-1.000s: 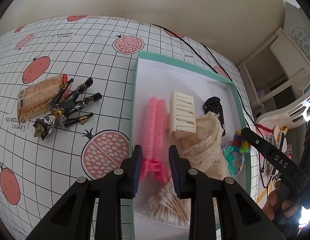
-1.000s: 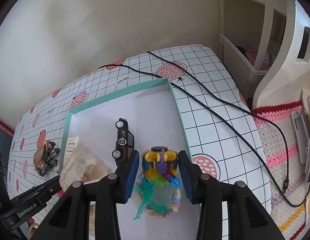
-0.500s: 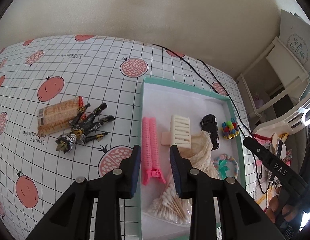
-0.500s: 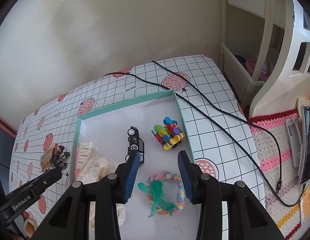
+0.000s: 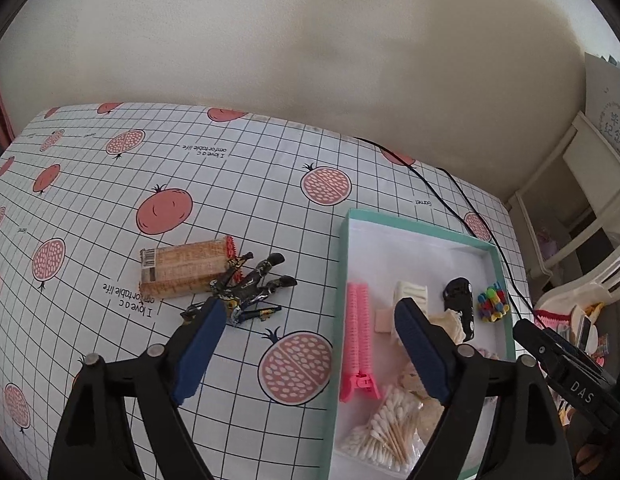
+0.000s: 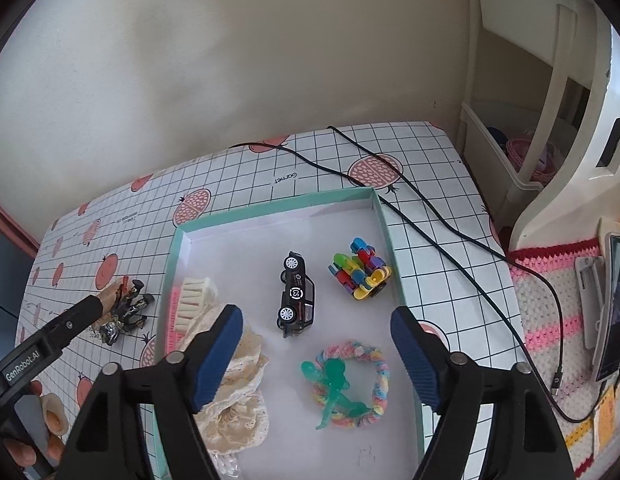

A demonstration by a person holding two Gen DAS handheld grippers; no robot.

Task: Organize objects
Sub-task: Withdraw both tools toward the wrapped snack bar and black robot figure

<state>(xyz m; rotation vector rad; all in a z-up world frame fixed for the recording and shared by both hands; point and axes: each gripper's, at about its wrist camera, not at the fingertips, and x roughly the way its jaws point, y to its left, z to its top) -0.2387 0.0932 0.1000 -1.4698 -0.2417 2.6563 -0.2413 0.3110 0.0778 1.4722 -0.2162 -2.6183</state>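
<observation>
Two claws stood spread wide and empty above my bench, which wore a grid-printed cover with pomegranates. Farthest left lay a wrapped biscuit packet, and touching its right end sat a black and gold toy figure, both outside the tray. My left claw hung released just in front of that figure, one blue pad near it and the other over the left part of the teal-rimmed tray. Inside the tray, along its left wall, lay a pink hair roller, with a cream hair clip beside it and a bag of cotton swabs at the near end. A piece of cream lace cloth was heaped next to the clip. My right claw was likewise released, holding nothing, over the middle of the tray. Between its pads I saw a black toy car, and nearer me a green plastic figure lying across a pastel braided ring. Right of the car, close to the tray's right wall, rested a block of coloured bricks. A black cable ran over the bench beyond the tray's right side.
</observation>
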